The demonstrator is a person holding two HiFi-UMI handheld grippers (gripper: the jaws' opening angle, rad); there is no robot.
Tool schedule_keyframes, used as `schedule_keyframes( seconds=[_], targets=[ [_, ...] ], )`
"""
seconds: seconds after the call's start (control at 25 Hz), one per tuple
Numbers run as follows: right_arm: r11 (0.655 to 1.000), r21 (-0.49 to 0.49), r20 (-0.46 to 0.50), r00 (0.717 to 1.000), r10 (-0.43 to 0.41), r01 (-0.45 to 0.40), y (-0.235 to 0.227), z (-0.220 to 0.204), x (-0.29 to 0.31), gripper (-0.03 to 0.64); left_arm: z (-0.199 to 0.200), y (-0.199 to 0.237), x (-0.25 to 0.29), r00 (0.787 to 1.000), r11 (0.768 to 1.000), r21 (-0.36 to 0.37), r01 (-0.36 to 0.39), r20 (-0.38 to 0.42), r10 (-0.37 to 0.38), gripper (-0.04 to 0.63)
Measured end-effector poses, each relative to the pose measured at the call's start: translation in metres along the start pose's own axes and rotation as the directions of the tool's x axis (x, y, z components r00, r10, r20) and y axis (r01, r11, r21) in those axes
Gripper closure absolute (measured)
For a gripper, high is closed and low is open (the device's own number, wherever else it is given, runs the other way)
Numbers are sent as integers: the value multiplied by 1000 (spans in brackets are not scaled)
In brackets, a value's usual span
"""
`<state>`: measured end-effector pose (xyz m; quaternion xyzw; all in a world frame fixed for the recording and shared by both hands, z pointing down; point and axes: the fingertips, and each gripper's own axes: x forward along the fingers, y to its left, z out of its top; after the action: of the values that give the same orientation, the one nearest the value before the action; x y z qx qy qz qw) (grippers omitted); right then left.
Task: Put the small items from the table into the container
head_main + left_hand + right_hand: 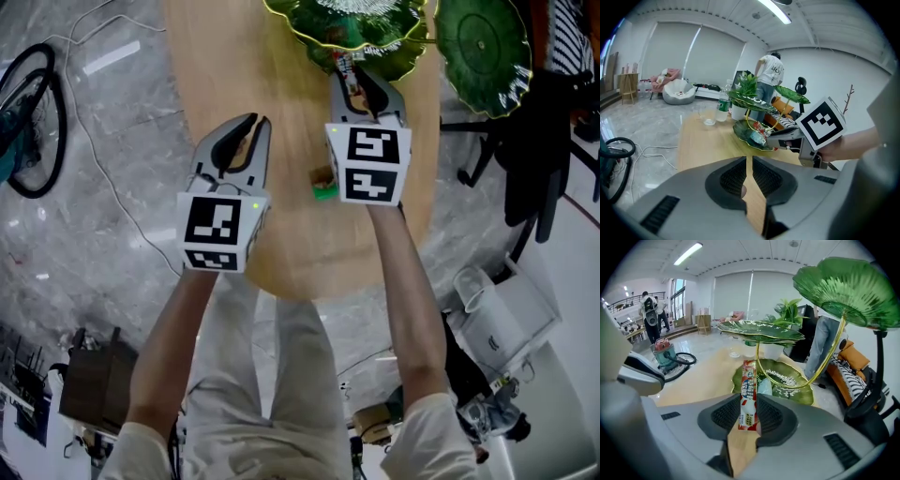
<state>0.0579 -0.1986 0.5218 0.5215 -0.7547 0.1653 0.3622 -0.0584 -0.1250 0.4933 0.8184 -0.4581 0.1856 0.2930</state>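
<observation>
Grips a red-and-white snack packet in the right gripper, pads clenched on its lower half, upper half standing free. Runs lengthwise straight out along the jaws, long axis aimed at the bottom dish of the green leaf-shaped container, far end seeming to reach the near rim. Looks like a short carry forward and a letting-go, no turning of the packet needed. Worth minding: the gold stem curving up just right of the packet's line, and the middle leaf tray spreading low overhead, so better kept low and a little left of the stem. Shares the dish with a pale blue item lying just beyond the jaws. From the head view, places the right gripper at the dish edge and the left gripper well back over the wooden table, clearly the farther of the two. Shows the left jaws drawn almost together, only a thin slit of tabletop between, nothing held. Leaves a green piece and a tan piece on the table, touching or nearly so, just beside the right gripper's marker cube on its inner side. Farther off on the table, in the left gripper view: a glass and a bottle, clear of the path.
</observation>
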Motion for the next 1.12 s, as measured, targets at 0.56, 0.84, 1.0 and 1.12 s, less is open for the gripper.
schedule_keyframes(
  seconds=[0.56, 0.84, 1.0, 1.12],
  targets=[
    [1000, 7, 2, 1000, -9, 9, -8, 4, 26, 508, 4, -2, 10, 1000, 1000, -3, 7, 17, -7, 548],
    [1000, -12, 3, 1000, -9, 9, -6, 7, 36, 508, 1, -5, 12, 1000, 1000, -25, 7, 21, -6, 548],
    [1000, -1, 10, 1000, -24, 24, -8, 6, 37, 506, 1, -4, 10, 1000, 1000, -27, 1, 24, 0, 548],
    [1000, 15, 35, 999, -27, 27, -9, 10, 33, 505, 0, -3, 8, 1000, 1000, -29, -4, 23, 4, 548]
  ],
)
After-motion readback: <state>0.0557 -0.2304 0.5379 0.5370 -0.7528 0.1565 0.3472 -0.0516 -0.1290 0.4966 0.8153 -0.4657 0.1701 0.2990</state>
